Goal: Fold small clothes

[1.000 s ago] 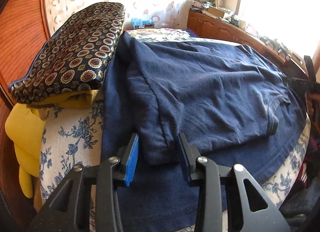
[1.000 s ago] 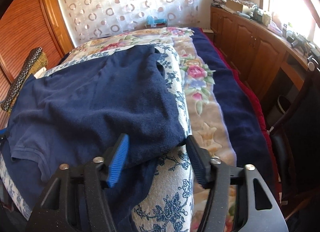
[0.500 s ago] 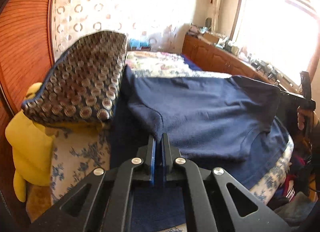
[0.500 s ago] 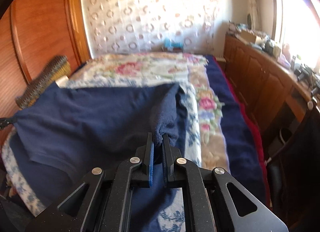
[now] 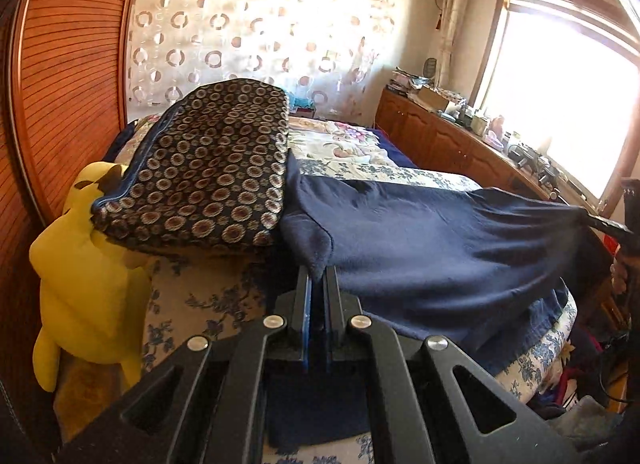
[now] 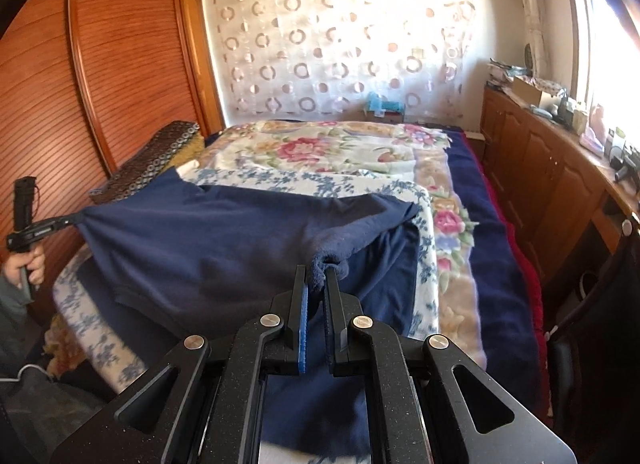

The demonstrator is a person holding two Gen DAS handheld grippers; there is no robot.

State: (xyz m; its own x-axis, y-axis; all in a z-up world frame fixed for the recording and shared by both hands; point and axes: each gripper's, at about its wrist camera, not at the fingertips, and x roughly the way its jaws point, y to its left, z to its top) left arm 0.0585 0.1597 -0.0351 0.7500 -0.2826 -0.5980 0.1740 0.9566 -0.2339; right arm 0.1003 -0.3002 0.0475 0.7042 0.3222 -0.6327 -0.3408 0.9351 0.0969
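A navy blue garment (image 5: 440,248) (image 6: 208,248) is stretched across the near end of the bed, lifted at both near corners. My left gripper (image 5: 318,276) is shut on one corner, a bunch of cloth pinched between its blue pads. My right gripper (image 6: 316,276) is shut on the opposite corner, where a fuzzy fold sticks up between the jaws. Each view catches the other gripper at its edge: the right one (image 5: 608,223) at far right, the left one (image 6: 44,229) at far left with a hand below it. The garment's far part still lies on the bedding.
A dark circle-patterned cushion (image 5: 212,167) rests on a yellow plush toy (image 5: 84,276) at the left of the bed. A floral quilt (image 6: 328,151) covers the bed. A wooden sideboard (image 6: 560,167) with clutter runs along the right under the window; a wooden wardrobe (image 6: 120,63) stands left.
Both grippers went from open around the garment's near edge to shut on it, then rose and drew the corners up, stretching the cloth taut between them.
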